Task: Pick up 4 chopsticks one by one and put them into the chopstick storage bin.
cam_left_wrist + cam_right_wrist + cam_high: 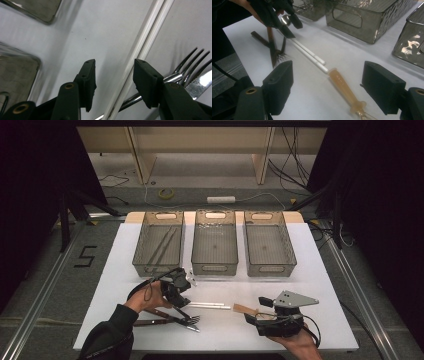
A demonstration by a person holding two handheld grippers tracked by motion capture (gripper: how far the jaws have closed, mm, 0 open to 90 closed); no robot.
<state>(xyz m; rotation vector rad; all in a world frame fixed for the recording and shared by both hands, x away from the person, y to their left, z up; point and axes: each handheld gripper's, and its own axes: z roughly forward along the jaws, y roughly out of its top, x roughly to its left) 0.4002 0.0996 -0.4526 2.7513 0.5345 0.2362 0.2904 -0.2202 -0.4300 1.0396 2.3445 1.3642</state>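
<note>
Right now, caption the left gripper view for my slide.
Left gripper jaws straddling white chopsticks, forks beside.

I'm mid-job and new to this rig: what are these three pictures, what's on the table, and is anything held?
A person holds a two-jaw tool in each hand. The high view looks down on the table; the other two cameras ride on the tools. Three bins stand at the back. Near the left tool lie white chopsticks and forks; its jaws straddle the chopsticks without pressing them yet. The right tool is open, an amber-handled utensil between its jaws. Nothing is held.
</note>
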